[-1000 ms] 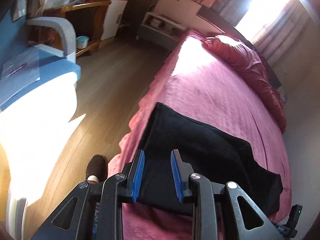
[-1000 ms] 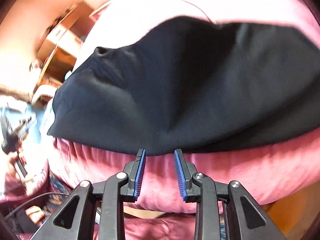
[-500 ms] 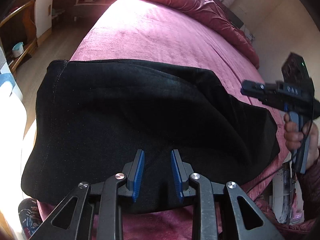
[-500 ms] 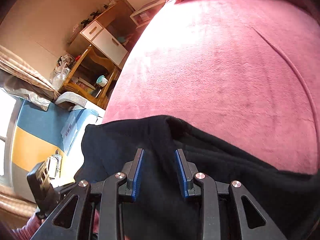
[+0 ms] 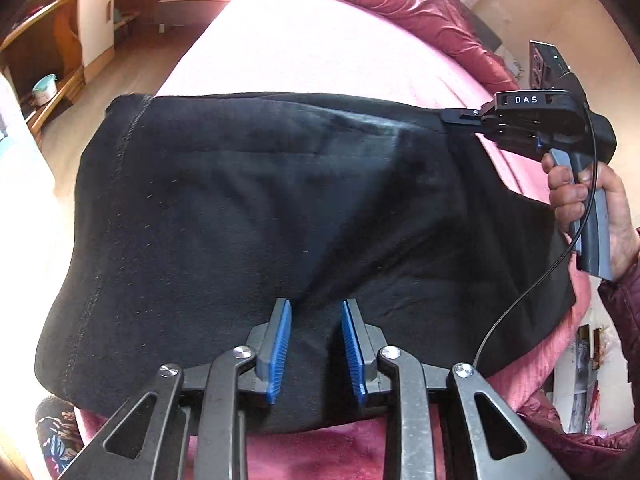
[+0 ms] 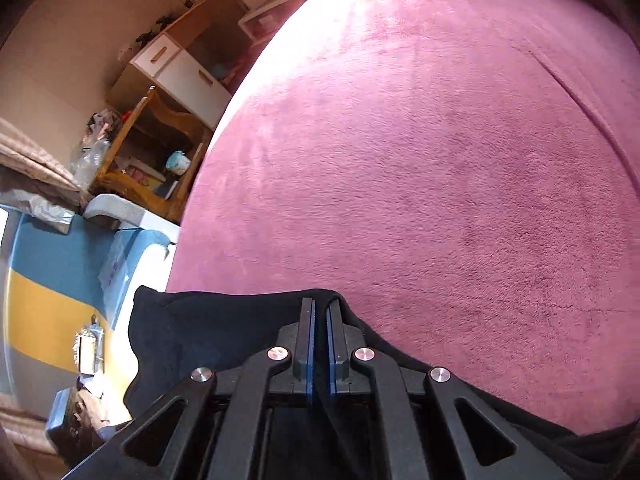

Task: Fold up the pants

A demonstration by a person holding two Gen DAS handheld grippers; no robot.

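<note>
Pants (image 5: 280, 208) pinched by right hand-held gripper (image 6: 320, 308).

A bed (image 5: 304, 52) is covered by a pink plush blanket (image 6: 440, 160), with black pants (image 5: 280, 208) spread at 6 o'clock and a red quilt (image 5: 420, 8) bunched at 1 o'clock.

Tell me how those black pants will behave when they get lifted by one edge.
The black pants will probably droop limply: they already wrinkle and sag on the pink bedspread. The right claw, shut on the far edge, likely holds; the cloth looks matte, not slick.
</note>
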